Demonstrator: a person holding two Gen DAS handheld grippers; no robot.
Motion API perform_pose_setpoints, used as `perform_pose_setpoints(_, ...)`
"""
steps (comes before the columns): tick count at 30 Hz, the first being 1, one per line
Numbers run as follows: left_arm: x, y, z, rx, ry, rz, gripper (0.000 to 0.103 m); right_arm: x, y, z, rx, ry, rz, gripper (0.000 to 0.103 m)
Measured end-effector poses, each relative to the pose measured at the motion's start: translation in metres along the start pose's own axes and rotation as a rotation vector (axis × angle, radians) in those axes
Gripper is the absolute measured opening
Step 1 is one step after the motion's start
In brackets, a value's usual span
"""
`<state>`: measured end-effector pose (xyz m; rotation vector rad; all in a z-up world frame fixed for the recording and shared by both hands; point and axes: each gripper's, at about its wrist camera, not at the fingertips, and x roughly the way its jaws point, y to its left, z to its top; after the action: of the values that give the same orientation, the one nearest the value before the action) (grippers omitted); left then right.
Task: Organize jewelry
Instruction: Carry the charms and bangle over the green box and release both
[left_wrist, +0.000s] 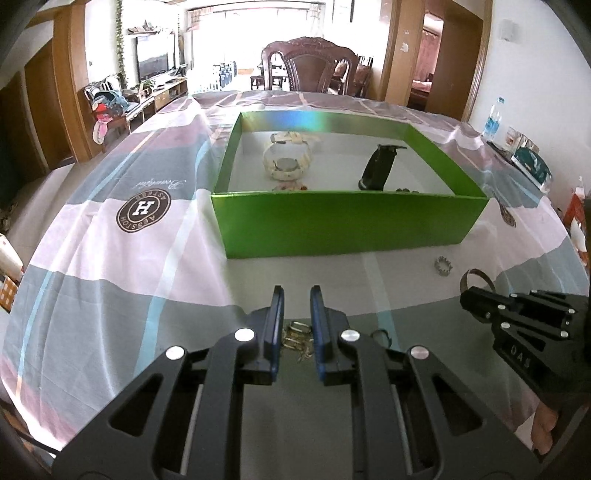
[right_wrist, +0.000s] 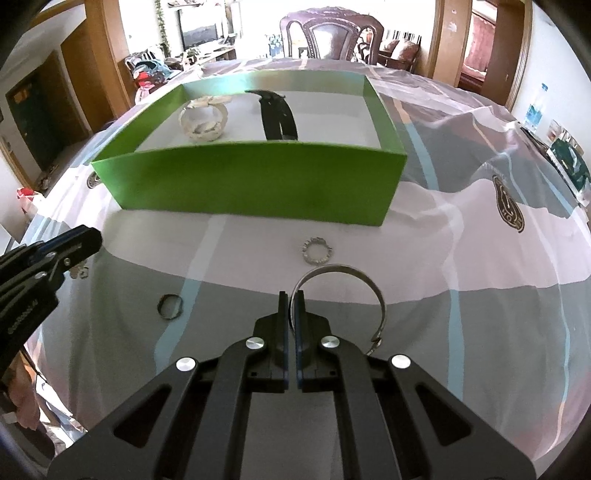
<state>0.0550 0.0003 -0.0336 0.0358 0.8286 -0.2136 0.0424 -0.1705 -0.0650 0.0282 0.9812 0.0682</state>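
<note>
A green box (left_wrist: 347, 225) (right_wrist: 258, 184) stands on the table and holds a white watch (left_wrist: 286, 158) (right_wrist: 203, 118), a black watch (left_wrist: 376, 166) (right_wrist: 277, 114) and small pieces by its near wall. My left gripper (left_wrist: 297, 295) is open, its jaws either side of a small gold piece (left_wrist: 295, 338) lying on the cloth. My right gripper (right_wrist: 291, 299) is shut on a silver bangle (right_wrist: 354, 284), also seen in the left wrist view (left_wrist: 476, 275). A silver toothed ring (right_wrist: 316, 251) (left_wrist: 443, 265) and a dark ring (right_wrist: 170, 306) lie on the cloth.
The table has a striped pink, grey and blue cloth (left_wrist: 110, 258) with round logos. A carved wooden chair (left_wrist: 310, 66) stands at the far side. Bottles and boxes (left_wrist: 524, 147) sit at the right edge.
</note>
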Motion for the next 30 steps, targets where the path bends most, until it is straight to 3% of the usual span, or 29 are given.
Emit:
perform_pose_setpoints(4,-0.016,-0.001,0.008,0.007,-0.060,-0.011,0.015,-0.024,0.001,0.008,-0.008,-0.092,-0.018,0.003)
perform_pose_setpoints(10,-0.038,0.019,0.026,-0.039,-0.102,-0.072,0.015,-0.043,-0.002,0.019,-0.013,-0.150,-0.033,0.003)
perform_pose_setpoints(21,-0.022,0.012,0.013,-0.048,-0.061,0.006,0.015,-0.017,0.003,0.007,-0.007,-0.063,-0.003,0.003)
perform_pose_setpoints(25,-0.024,-0.005,0.016,-0.014,-0.100,0.015,0.015,-0.040,0.002,0.016,0.002,-0.151,-0.006,0.003)
perform_pose_setpoints(30,-0.047,-0.022,0.046,0.036,-0.201,0.011,0.015,-0.076,0.003,0.043,-0.018,-0.272,-0.031,0.003)
